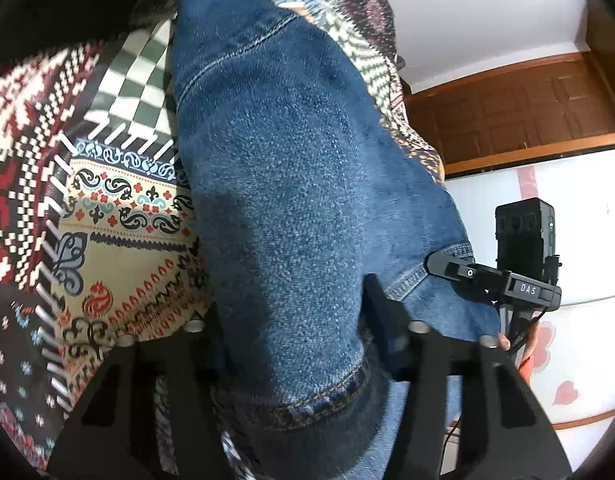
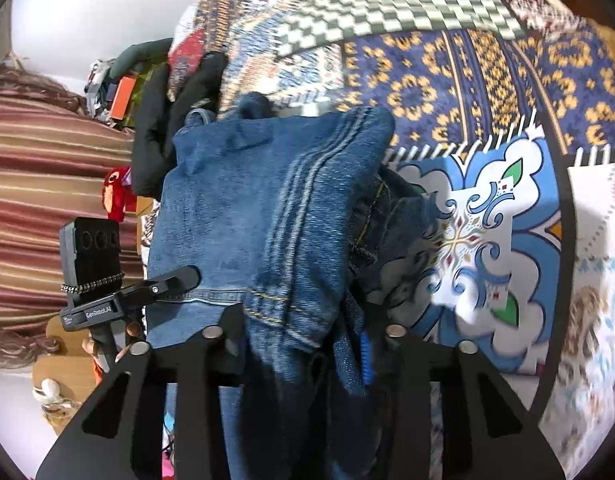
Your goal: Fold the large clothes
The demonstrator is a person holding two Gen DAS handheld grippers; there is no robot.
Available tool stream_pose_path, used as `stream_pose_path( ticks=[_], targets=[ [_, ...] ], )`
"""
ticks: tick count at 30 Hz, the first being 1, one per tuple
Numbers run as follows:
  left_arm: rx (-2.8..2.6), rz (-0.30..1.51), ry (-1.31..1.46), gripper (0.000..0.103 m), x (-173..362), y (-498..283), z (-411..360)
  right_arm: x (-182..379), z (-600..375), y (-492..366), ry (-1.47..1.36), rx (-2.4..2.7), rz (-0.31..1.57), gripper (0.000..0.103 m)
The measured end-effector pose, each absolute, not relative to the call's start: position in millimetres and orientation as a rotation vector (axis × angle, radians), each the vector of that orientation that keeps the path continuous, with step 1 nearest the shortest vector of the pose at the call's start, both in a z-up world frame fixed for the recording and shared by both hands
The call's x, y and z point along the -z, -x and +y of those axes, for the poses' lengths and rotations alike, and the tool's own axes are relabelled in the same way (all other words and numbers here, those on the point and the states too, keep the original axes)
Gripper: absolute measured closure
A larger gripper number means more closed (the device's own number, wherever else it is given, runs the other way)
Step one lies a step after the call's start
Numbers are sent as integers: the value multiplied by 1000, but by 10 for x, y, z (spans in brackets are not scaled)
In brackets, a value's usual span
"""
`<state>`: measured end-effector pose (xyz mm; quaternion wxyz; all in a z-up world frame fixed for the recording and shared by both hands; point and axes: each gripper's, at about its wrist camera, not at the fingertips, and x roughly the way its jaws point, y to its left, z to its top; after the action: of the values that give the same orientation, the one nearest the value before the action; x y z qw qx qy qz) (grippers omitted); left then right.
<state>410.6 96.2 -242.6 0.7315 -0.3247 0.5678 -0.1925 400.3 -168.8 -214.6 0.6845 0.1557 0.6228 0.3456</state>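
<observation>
Denim at the left tongs: the jeans [image 1: 291, 208] run straight out from between the fingers of the left gripper [image 1: 295, 364] — the stitched hem band sits right at the fingertips, and the leg stretches away ahead of them.
Left tongs' state: pressed onto the cloth near the hem, the gap filled with folded denim; not spread.
Denim at the right tongs: a thicker bunch of the jeans [image 2: 267, 216] — side seam, yellow topstitching and several layers — comes out of the right gripper [image 2: 303, 344] and rises ahead of it.
Right tongs' state: pinching that bunch, fingers drawn in on the layers.
Each tong seen from the other: the right one shows just beside the left one's right finger, its tip touching the hem; the left one shows just left of the right tongs, tip resting on the denim edge.
Handling, as a judgement: heavy for cloth, fairly stiff, not slippery, not fragile; it likely sags between the two grips and holds a crease well.
Where to take hold: hem bands and seams look best, being thick, stitched and unlikely to slide out.
Beneath and beyond the tongs: a patterned bedspread [image 1: 119, 216] lies under the garment, seen also ahead and right of the right tongs [image 2: 487, 220].
Far beyond the left tongs: a brown wooden door [image 1: 519, 112].
Far left of the right tongs: a striped cushion [image 2: 47, 200].
</observation>
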Motion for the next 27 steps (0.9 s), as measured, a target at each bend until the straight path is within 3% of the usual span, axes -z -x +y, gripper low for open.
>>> stream_pose_path(
  ticks=[5,12,22,27],
  targets=[
    [440,1169,596,66,1907,-3920,779,1710,-1660,-3791,-311,-784,1317,76],
    [450,963,552,67,987,-3659,922,917,-1398,-3693,-332,-848,1111,76],
    [352,662,480,67,-272,-3507,1846,129,-386,-3872,-332,-986,863,76],
    [275,618,457,67,-443,-3706,2403,129,264,-4141,-313,-1026,842,76]
  ],
)
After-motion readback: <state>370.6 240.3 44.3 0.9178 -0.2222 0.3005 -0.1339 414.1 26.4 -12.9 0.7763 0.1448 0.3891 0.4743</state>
